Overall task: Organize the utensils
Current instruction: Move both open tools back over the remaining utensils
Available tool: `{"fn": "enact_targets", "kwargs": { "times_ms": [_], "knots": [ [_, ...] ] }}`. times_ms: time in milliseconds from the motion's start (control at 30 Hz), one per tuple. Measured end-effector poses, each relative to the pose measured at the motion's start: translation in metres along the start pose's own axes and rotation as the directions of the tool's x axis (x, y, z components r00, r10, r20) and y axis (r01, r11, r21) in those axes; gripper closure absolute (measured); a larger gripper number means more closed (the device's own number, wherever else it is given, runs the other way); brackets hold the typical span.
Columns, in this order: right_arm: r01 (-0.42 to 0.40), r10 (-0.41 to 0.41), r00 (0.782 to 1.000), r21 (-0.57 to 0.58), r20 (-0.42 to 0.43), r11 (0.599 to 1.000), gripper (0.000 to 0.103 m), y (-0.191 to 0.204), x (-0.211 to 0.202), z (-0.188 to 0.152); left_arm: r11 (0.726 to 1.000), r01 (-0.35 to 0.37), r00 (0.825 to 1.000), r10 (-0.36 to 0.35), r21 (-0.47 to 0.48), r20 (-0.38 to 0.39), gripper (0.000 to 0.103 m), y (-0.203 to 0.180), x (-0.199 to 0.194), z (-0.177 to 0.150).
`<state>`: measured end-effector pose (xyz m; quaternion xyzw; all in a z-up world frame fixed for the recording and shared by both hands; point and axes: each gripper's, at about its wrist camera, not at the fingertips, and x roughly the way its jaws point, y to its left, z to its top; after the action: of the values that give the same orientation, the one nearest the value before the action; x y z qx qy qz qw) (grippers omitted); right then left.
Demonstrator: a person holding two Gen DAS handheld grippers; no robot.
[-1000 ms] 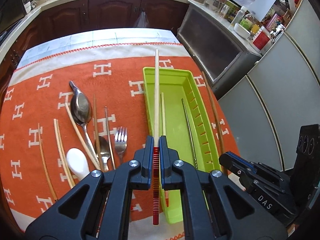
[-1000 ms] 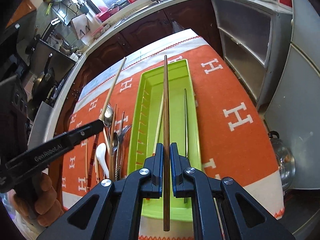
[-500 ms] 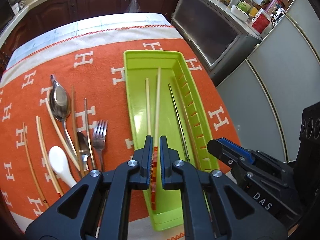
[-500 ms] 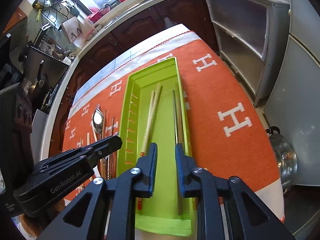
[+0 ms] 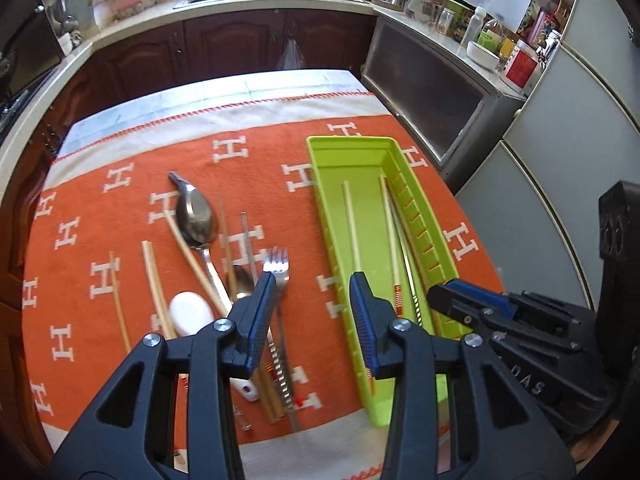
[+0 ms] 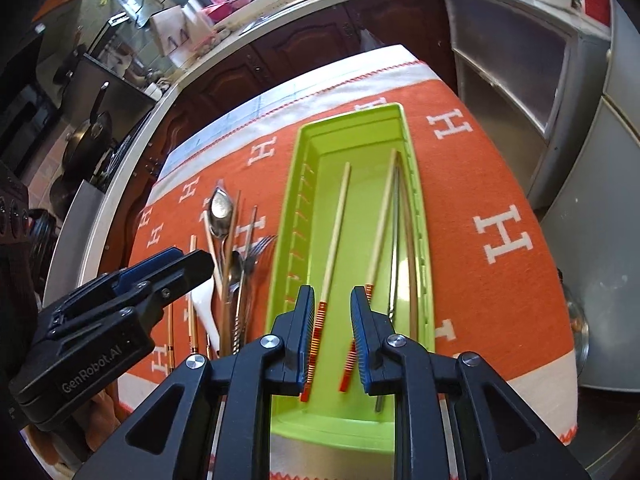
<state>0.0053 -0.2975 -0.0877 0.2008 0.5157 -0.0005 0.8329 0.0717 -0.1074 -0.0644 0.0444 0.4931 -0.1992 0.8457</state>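
Hovering over the near edge of the orange blanket with white H marks (image 5: pixel 256 152), the left gripper (image 5: pixel 314 300) has just been opening and now stands spread with nothing between its jaws. It hangs between the loose utensils and the long lime-green plastic tray (image 5: pixel 320 184). Just beyond and to its left lie the steel fork (image 5: pixel 276 268), the white ceramic spoon (image 5: pixel 190 314) and the large steel spoon (image 5: pixel 196 220), their long axes running away from the gripper, roughly parallel to the tray. The left hand is plainly the nearer to them. The right gripper (image 6: pixel 332 308), parted and empty, hangs over the tray's near end, above the red-banded bamboo chopsticks (image 6: pixel 336 232) already lying lengthwise inside.
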Motion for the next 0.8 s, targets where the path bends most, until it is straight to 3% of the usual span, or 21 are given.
{"fn": "enact_targets", "kwargs": {
  "times_ms": [167, 367, 567, 800],
  "knots": [
    [-0.006, 0.006, 1.000, -0.041, 0.012, 0.999, 0.084, 0.019, -0.011, -0.005, 1.000, -0.008, 0.999, 0.007, -0.019, -0.036, 0.068, 0.017, -0.009, -0.010],
    [-0.012, 0.013, 1.000, -0.113, 0.013, 0.994, 0.084, 0.048, -0.022, -0.013, 0.997, -0.036, 0.999, 0.036, -0.062, 0.001, 0.068, 0.045, -0.032, -0.023],
    [-0.035, 0.036, 0.999, -0.193, 0.002, 0.981, 0.084, 0.084, -0.021, -0.015, 0.986, -0.097, 0.994, 0.102, -0.139, 0.028, 0.068, 0.094, -0.053, -0.038],
    [-0.096, 0.089, 0.995, -0.285, -0.036, 0.954, 0.079, 0.138, -0.004, -0.018, 0.961, -0.168, 0.985, 0.172, -0.220, 0.002, 0.068, 0.149, -0.052, -0.058]
  ]
}}
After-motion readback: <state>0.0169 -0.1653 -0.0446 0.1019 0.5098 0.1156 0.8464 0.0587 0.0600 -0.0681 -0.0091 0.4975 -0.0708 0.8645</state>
